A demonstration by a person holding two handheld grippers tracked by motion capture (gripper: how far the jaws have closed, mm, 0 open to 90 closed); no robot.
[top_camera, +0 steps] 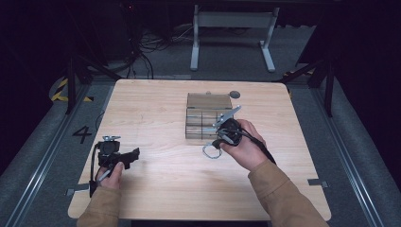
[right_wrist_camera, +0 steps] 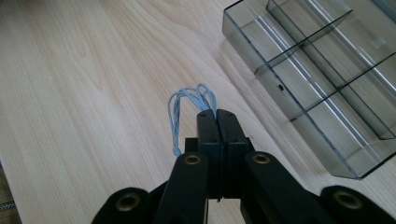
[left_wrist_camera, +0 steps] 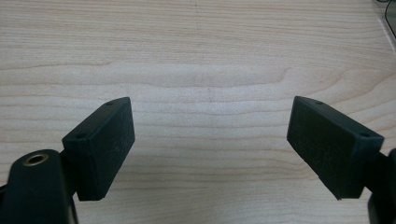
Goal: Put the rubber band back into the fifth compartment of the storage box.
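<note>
Wooden table (top_camera: 156,189) under dim light, dark floor around it; person working two handheld grippers.

Right gripper (right_wrist_camera: 217,114) is clenching a bundle of pale blue wire loops (right_wrist_camera: 187,105), which is showing at frame centre in the right gripper view and dangling below the hand at centre of the high view (top_camera: 213,150), just off the near edge of the clear divided organizer box (top_camera: 204,124). Left gripper (left_wrist_camera: 210,140) is resting at lower left, jaws spread wide over bare wood, grasping nothing. Likely step: carrying the loops to a compartment. Advice: keeping the pinch firm, lifting clear of the box wall, centring over one cell before letting go so trailing strands are not snagging on a divider.
</note>
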